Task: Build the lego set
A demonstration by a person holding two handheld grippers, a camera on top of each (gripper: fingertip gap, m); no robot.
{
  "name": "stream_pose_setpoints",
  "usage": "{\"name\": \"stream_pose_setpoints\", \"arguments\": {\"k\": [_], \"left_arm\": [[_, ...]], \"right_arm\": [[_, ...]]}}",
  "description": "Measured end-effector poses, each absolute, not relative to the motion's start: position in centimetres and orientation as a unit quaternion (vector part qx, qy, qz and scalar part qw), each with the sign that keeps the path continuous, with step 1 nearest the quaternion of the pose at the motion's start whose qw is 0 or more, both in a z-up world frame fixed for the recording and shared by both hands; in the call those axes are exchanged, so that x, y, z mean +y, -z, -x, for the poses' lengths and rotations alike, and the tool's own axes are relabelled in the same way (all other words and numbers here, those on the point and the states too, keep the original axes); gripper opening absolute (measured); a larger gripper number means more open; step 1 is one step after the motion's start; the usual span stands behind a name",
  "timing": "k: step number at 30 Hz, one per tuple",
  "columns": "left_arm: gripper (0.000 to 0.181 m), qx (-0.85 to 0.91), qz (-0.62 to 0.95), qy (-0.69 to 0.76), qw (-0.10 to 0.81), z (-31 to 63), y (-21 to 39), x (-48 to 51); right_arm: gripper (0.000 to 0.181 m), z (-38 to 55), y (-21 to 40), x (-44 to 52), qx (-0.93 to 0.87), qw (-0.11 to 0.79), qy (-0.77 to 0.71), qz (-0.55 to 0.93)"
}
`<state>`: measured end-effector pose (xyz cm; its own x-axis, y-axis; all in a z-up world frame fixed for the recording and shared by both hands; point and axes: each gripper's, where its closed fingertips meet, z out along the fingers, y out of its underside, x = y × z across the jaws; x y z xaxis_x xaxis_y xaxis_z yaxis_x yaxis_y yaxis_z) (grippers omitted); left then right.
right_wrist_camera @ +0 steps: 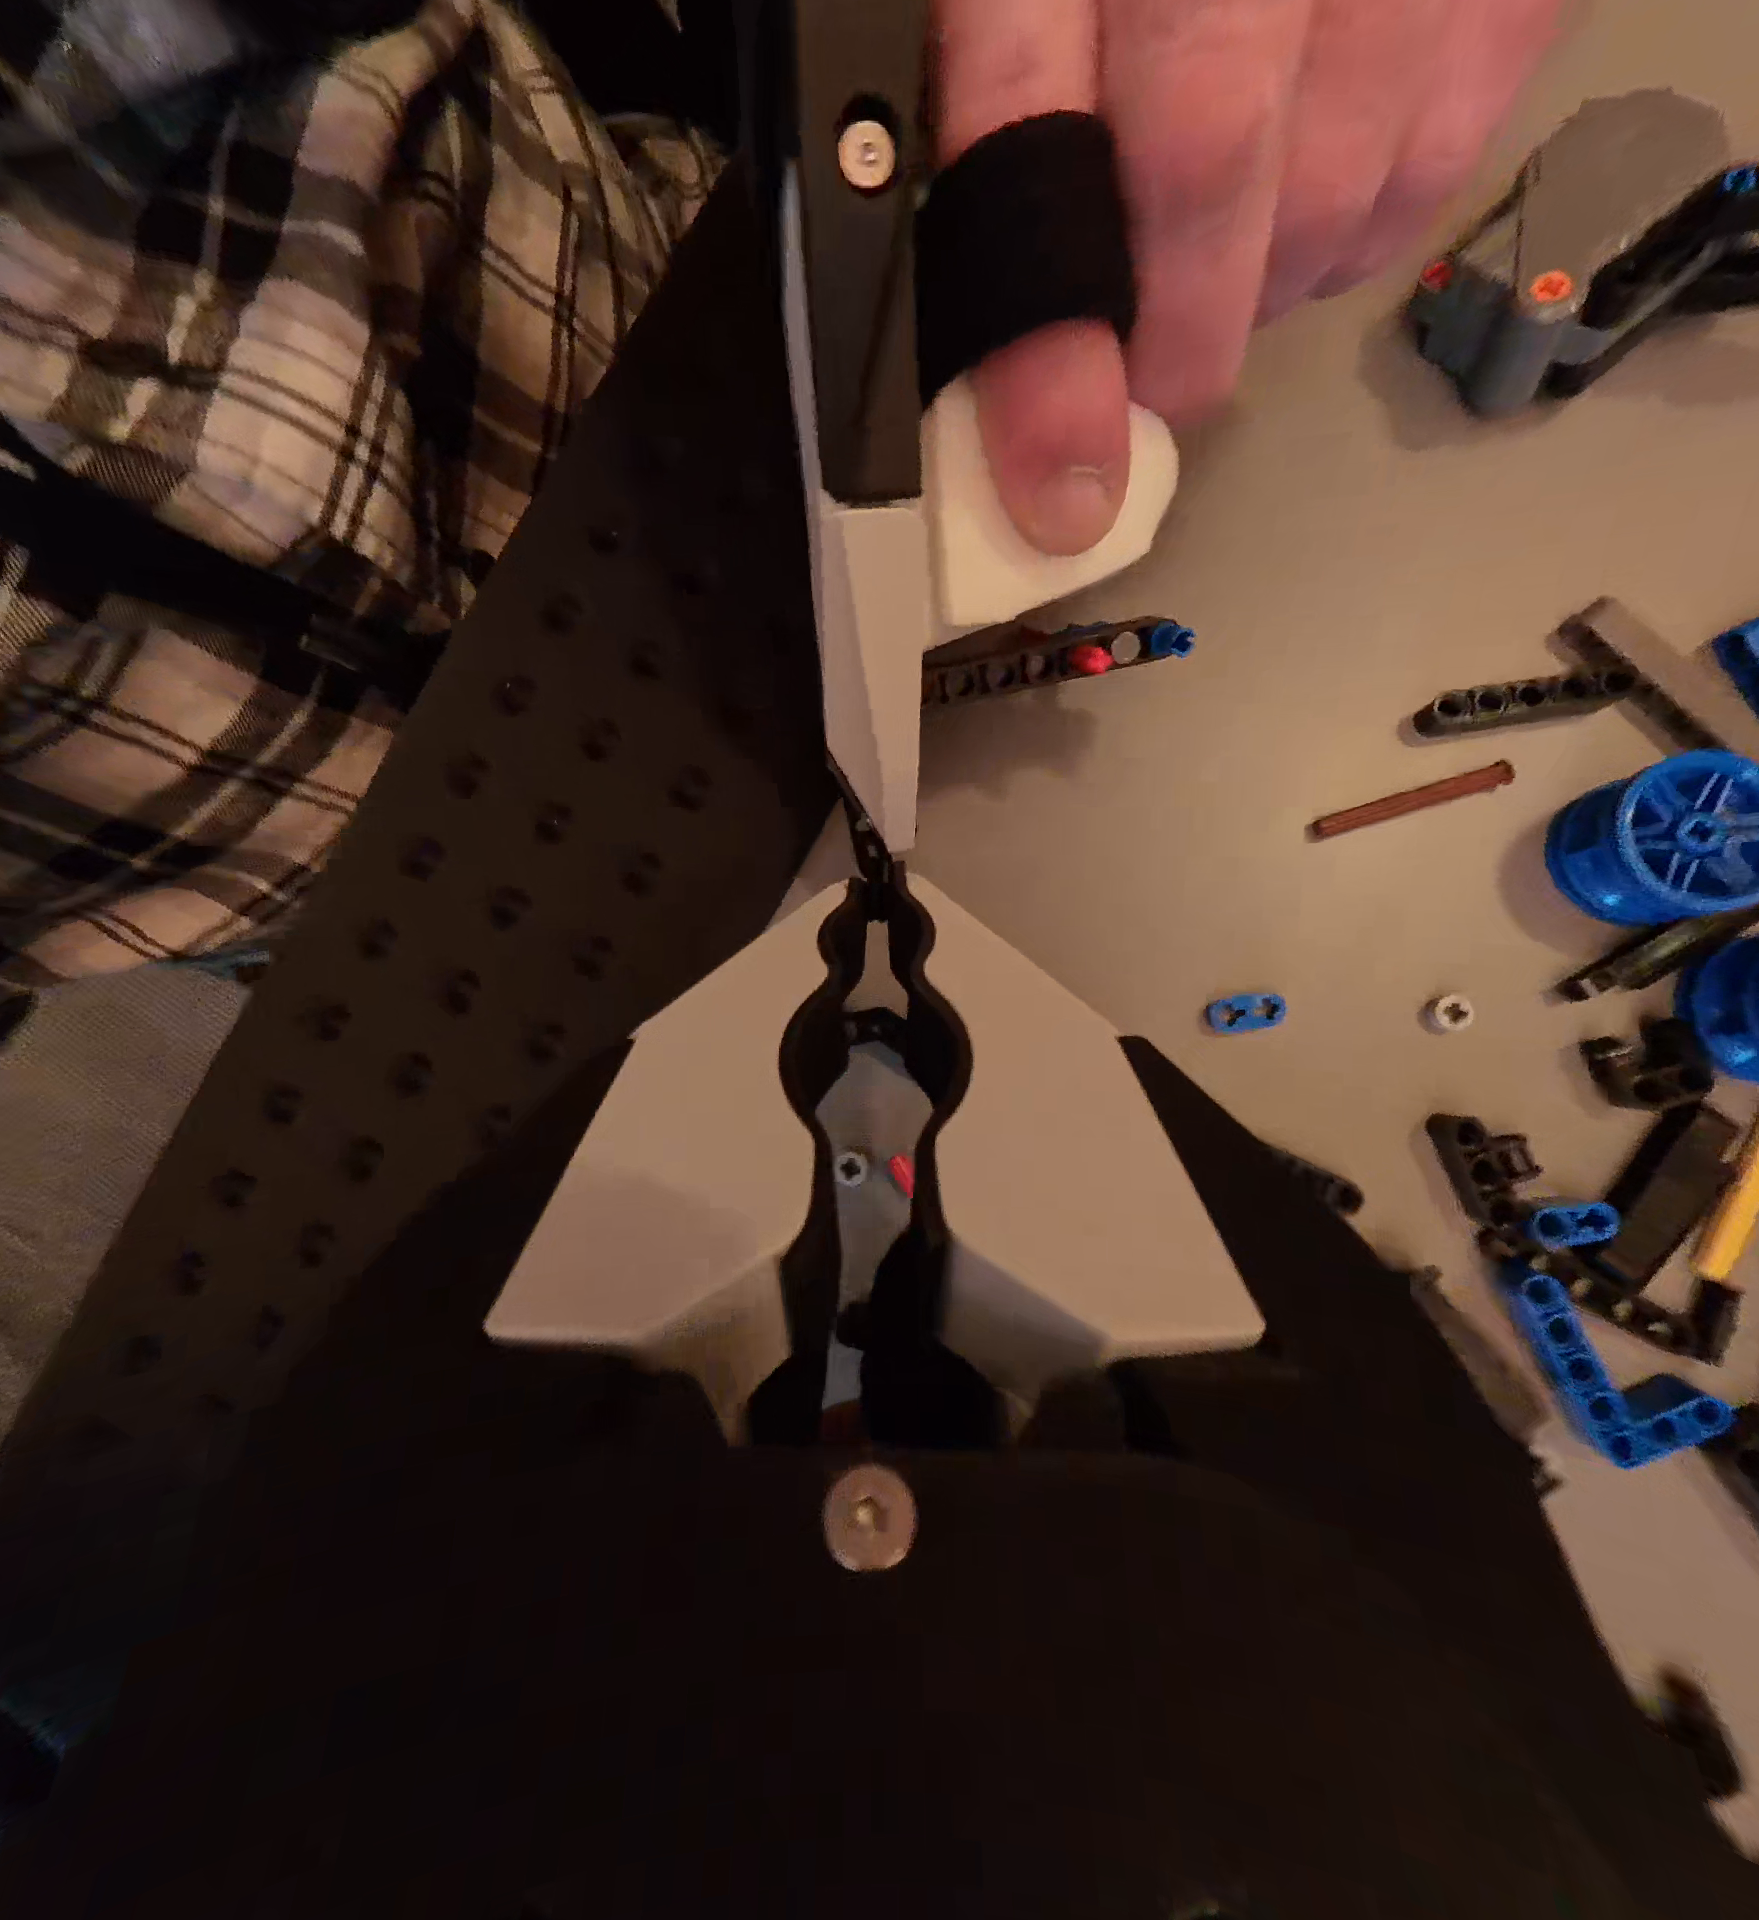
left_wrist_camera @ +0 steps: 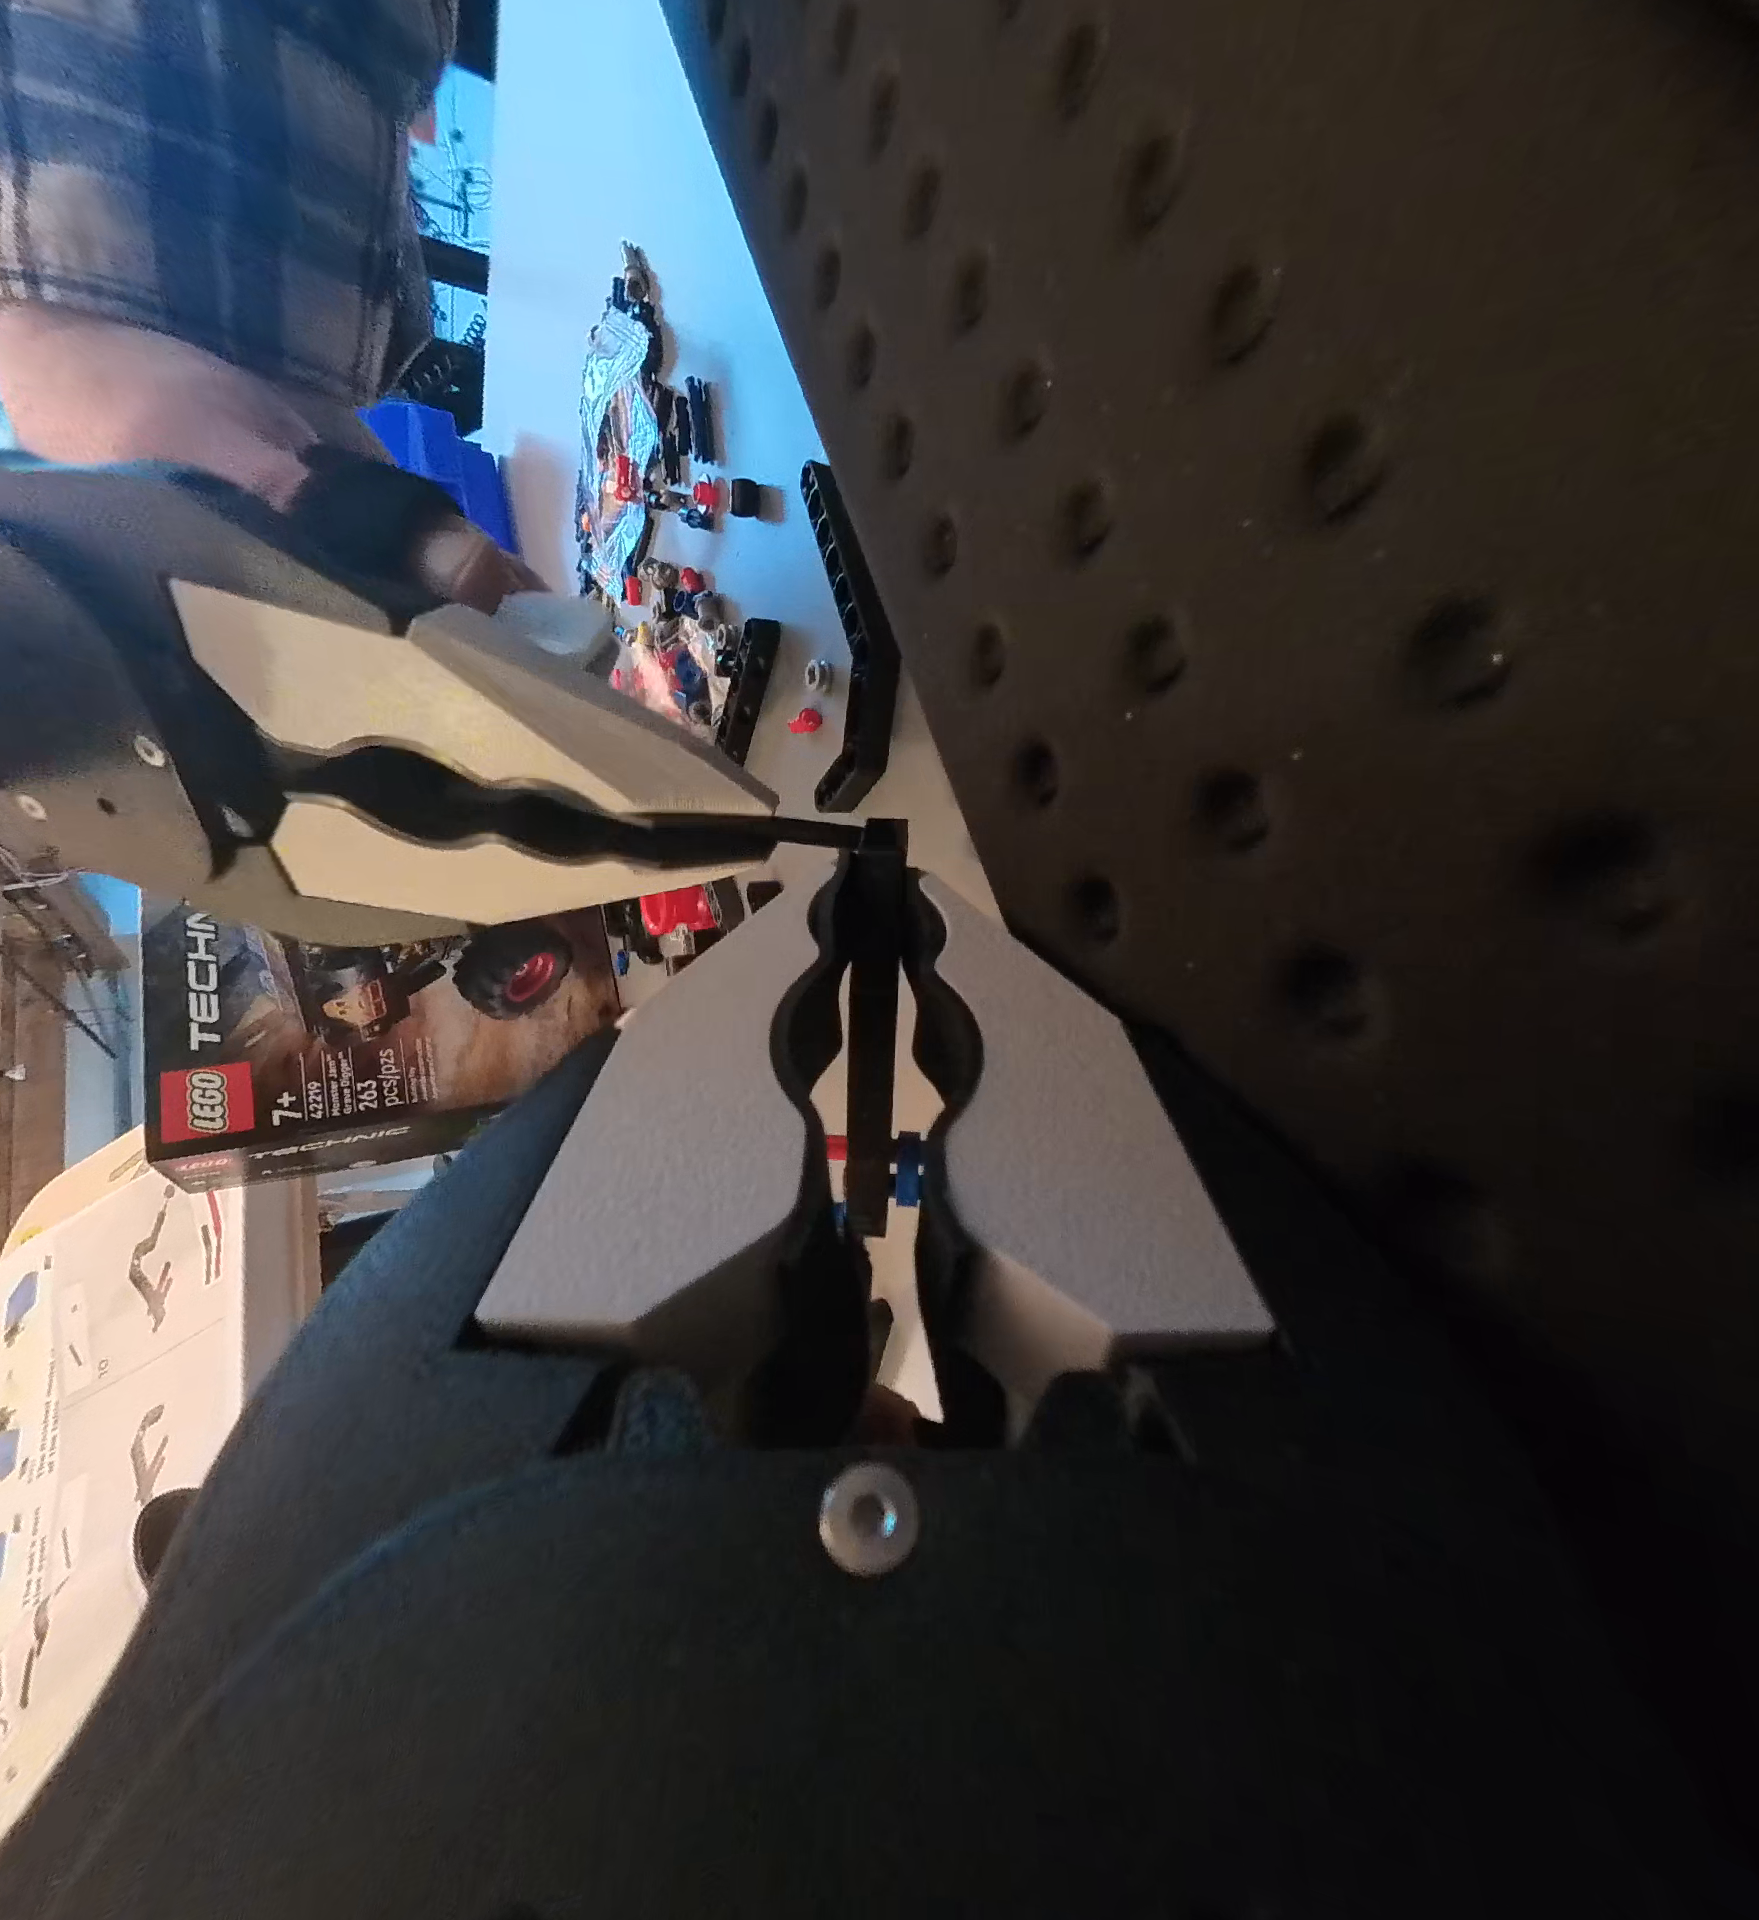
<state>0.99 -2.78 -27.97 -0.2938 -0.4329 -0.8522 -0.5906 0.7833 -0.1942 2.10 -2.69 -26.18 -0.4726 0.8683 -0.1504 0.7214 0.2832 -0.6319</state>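
1. The left gripper point(left_wrist_camera: 875, 862) had its fingers clamped on a black beam point(left_wrist_camera: 870, 1039) above the tabletop point(left_wrist_camera: 563, 156).
2. The right gripper point(right_wrist_camera: 880, 894) pinched a black pin point(right_wrist_camera: 867, 831) against that beam's end.

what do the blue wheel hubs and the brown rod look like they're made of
Blue wheel hubs: likely hard moulded plastic, glossy, with crisp spokes and light glints. Brown rod: probably plastic too, duller and even in colour, though blur leaves it open.
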Motion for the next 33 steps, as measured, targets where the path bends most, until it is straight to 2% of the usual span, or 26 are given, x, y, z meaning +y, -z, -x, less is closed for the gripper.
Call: {"name": "stream_pose_setpoints", "arguments": {"k": [6, 11, 19, 27, 29, 30, 33], "left_arm": [[0.006, 0.801, 0.316, -0.090, 0.501, -1.0, 28.0, -2.7], [0.006, 0.799, 0.324, -0.090, 0.500, -1.0, 28.0, -2.7], [0.006, 0.792, 0.332, -0.090, 0.505, -1.1, 28.0, -2.5], [0.006, 0.784, 0.351, -0.080, 0.506, -1.1, 27.8, -2.0], [0.005, 0.778, 0.360, -0.079, 0.509, -1.1, 27.4, -1.7], [0.006, 0.775, 0.382, -0.064, 0.499, -1.0, 27.5, -1.4], [0.005, 0.763, 0.416, -0.040, 0.494, -0.9, 26.7, -0.9]], "right_arm": [[0.002, -2.2, 26.4, -2.7, -0.721, 0.057, -0.363, 0.588], [0.002, -2.1, 26.5, -2.5, -0.677, 0.047, -0.384, 0.626], [0.001, -1.9, 26.7, -2.7, -0.690, 0.097, -0.372, 0.613], [0.002, -1.5, 27.4, -2.7, -0.708, 0.101, -0.364, 0.597], [0.005, -1.4, 26.8, -2.0, -0.701, 0.124, -0.362, 0.602], [0.015, -1.4, 26.0, -1.4, -0.693, 0.145, -0.362, 0.606], [0.024, -2.4, 23.7, 0.5, -0.672, 0.197, -0.356, 0.619]]}}
